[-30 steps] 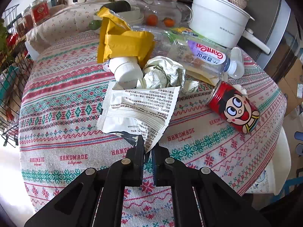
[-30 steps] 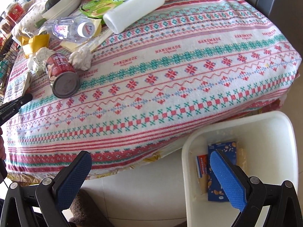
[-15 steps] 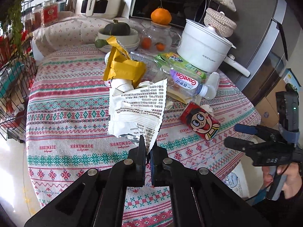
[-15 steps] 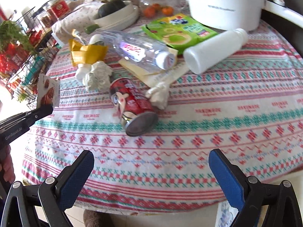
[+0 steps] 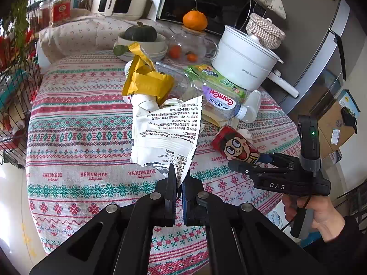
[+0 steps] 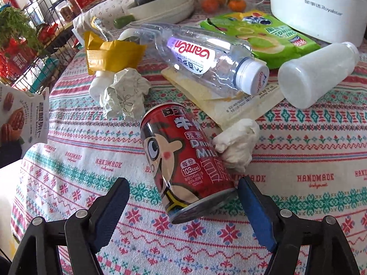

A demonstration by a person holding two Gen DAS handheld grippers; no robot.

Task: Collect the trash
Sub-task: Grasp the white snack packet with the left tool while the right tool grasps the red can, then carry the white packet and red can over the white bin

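Red milk can (image 6: 185,160), lying sideways, undented

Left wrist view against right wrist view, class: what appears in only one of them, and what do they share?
Only the left wrist view shows the orange and the hand. Only the right wrist view shows the white wad fully, touching the red can. Both show that can, the water bottle, the right gripper, and the snack wrapper pinched in the left gripper.
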